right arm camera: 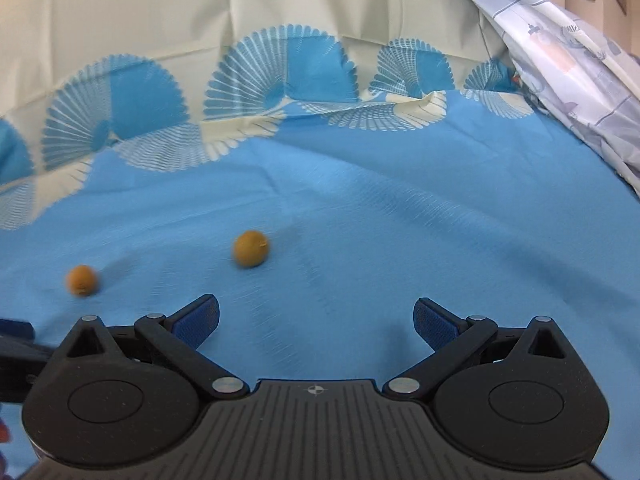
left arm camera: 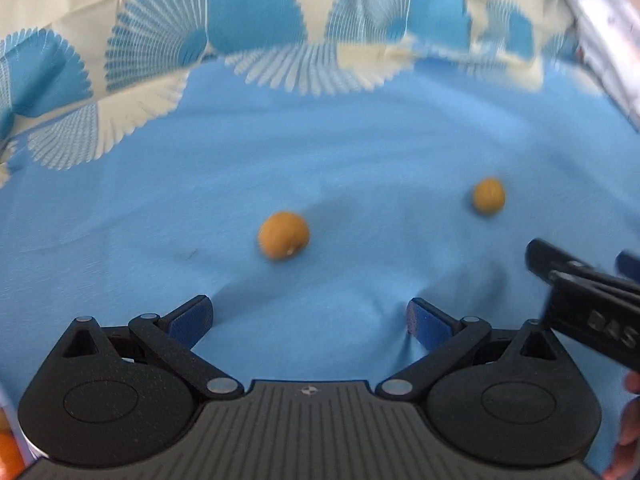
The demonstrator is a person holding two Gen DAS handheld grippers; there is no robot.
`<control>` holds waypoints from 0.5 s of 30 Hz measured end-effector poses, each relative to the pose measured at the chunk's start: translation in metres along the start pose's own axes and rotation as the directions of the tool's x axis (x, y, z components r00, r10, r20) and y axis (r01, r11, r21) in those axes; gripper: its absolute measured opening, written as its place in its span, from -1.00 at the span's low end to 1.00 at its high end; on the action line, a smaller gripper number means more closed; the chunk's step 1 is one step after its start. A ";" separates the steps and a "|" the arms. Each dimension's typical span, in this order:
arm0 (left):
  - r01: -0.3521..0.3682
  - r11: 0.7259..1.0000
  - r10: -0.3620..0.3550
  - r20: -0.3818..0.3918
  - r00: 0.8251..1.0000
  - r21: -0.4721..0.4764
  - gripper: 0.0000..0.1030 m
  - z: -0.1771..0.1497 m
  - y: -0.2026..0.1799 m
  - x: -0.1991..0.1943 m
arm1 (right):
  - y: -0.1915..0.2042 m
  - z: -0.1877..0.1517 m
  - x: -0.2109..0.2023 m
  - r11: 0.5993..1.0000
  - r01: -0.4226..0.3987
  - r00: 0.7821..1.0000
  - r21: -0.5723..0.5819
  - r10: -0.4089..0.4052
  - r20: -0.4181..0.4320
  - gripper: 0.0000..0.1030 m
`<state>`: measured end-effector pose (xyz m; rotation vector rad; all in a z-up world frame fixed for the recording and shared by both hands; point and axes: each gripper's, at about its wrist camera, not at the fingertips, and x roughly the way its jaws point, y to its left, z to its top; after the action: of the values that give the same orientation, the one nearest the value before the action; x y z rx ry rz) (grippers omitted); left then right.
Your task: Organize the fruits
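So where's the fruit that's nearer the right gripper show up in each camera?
Left wrist view: the small orange fruit at right of centre, just beyond the right gripper.
Right wrist view: the same fruit, left of centre.
Shared landmark: the other orange fruit lying to its left.

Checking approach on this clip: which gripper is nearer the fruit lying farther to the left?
Left. The left gripper faces that fruit almost head-on, open. The right gripper, also open, has it well off to its left.
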<state>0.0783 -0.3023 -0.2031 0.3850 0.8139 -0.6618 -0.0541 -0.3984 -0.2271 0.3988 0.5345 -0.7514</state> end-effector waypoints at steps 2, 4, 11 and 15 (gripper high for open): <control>0.001 1.000 0.000 0.112 0.994 -0.004 1.00 -0.015 -0.001 -0.002 | -0.007 -0.001 0.019 0.999 0.011 0.999 0.045 -0.009 -0.032 0.99; 0.019 1.000 -0.016 0.167 0.986 -0.019 1.00 -0.026 0.004 -0.005 | -0.004 -0.006 0.026 0.999 0.034 0.999 0.004 -0.034 -0.017 0.99; 0.034 0.999 -0.033 0.191 0.981 -0.003 1.00 -0.031 0.003 -0.006 | 0.002 -0.007 0.026 0.998 0.055 0.998 -0.029 -0.056 -0.022 0.99; 0.034 0.999 -0.033 0.193 0.981 -0.003 1.00 -0.030 0.005 -0.010 | 0.001 -0.006 0.026 0.998 0.054 0.998 -0.028 -0.055 -0.022 0.99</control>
<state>0.0602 -0.2783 -0.2139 0.2964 0.6393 -0.7161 -0.0394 -0.4078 -0.2470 0.3689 0.5784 -0.7917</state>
